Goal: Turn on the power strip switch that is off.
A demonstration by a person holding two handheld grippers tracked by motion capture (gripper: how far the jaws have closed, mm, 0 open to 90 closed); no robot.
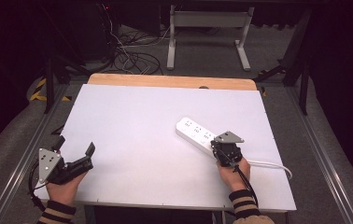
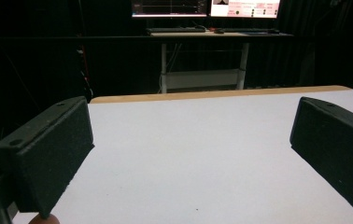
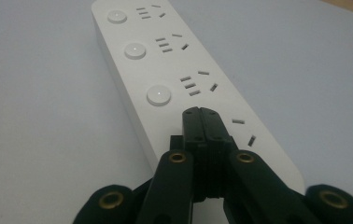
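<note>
Right claw [image 3: 205, 112]: two black jaws pressed flat together with no gap between them, brass-coloured rivets at the linkage joints below. The tips rest over the near end of a white power strip [image 3: 174, 65], at its fourth outlet group. The strip lies flat on a pale grey-white surface [image 3: 39, 116], running from the upper left toward the lower right. It carries three round white buttons [image 3: 158, 95], each paired with a cluster of narrow slots. A strip of wood edge [image 3: 352, 7] shows at the top right corner.
</note>
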